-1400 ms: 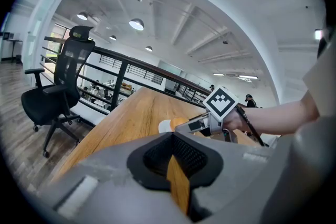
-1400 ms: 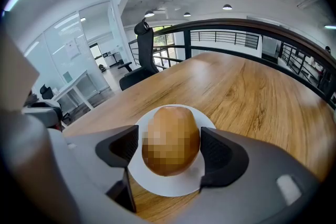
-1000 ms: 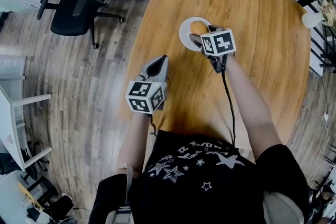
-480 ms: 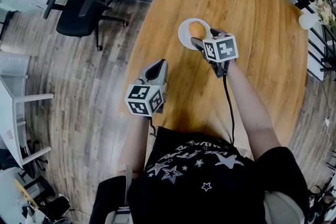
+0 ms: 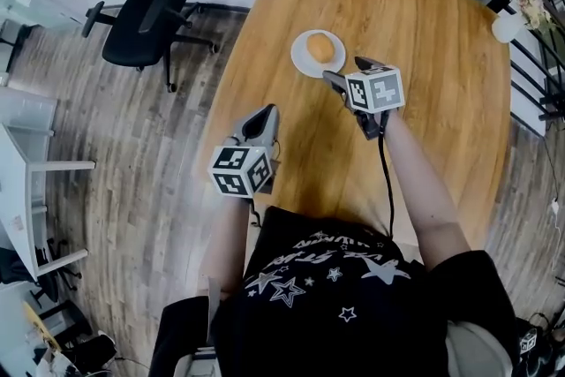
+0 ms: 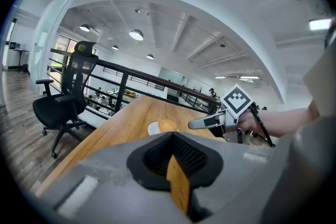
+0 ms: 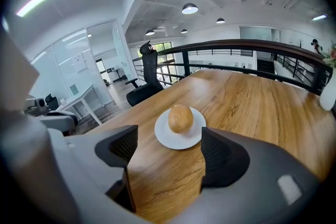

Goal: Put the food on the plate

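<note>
A round golden bun (image 5: 320, 47) lies on a small white plate (image 5: 303, 62) on the far part of the wooden table (image 5: 424, 101). My right gripper (image 5: 346, 71) hovers just short of the plate, open and empty. In the right gripper view the bun (image 7: 180, 118) and plate (image 7: 167, 140) sit beyond my open right gripper (image 7: 169, 148), apart from both pads. My left gripper (image 5: 261, 124) is held over the table's left edge, shut with nothing in it. From the left gripper view (image 6: 176, 165) the bun (image 6: 168, 125) and the right gripper (image 6: 210, 122) show ahead.
A black office chair (image 5: 141, 13) stands on the floor left of the table. A white vase with flowers (image 5: 503, 26) sits at the table's far right edge. A dark railing (image 5: 530, 57) runs behind it. A white desk (image 5: 22, 181) is far left.
My right gripper, which was round the bun on the plate, has drawn back toward the person, leaving the bun on the plate. The left gripper has barely moved.
</note>
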Demonstrator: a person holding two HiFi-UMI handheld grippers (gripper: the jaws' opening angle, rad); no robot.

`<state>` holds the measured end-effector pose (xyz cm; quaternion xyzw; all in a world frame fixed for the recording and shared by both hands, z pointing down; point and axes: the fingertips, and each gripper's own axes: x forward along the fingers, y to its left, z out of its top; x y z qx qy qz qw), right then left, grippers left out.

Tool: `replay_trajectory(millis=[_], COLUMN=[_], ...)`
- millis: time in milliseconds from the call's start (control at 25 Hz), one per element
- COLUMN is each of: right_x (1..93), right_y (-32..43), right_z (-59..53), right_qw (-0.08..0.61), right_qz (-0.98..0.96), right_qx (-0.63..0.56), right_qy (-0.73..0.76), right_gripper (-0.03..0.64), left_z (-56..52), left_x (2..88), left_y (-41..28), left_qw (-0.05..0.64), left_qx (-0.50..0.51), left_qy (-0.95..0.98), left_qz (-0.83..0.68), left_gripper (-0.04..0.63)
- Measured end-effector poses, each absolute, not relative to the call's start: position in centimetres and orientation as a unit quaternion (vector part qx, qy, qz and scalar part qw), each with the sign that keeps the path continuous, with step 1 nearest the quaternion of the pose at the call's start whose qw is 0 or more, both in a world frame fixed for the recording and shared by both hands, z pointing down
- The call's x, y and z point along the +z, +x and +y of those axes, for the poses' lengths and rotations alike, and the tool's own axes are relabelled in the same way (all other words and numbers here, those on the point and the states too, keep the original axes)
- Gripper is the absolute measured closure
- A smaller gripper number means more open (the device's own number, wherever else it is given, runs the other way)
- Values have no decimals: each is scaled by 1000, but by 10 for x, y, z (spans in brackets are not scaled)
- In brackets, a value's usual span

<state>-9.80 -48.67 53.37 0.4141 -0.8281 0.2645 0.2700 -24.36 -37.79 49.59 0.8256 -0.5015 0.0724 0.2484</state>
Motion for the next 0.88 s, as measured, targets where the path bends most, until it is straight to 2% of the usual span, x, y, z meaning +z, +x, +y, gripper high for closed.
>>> replay_trajectory(millis=[880], right_x=[520], right_y=[-63], right_z=[-362], right_qw=[240], right_qz=[-867], right_qx=[264], right_qy=[348], right_gripper=[281], left_z=[-260], left_x=[481], left_y=[-198], left_qw=[232], left_qx=[58], left_qy=[799], left_qz=[-552], left_gripper=[595])
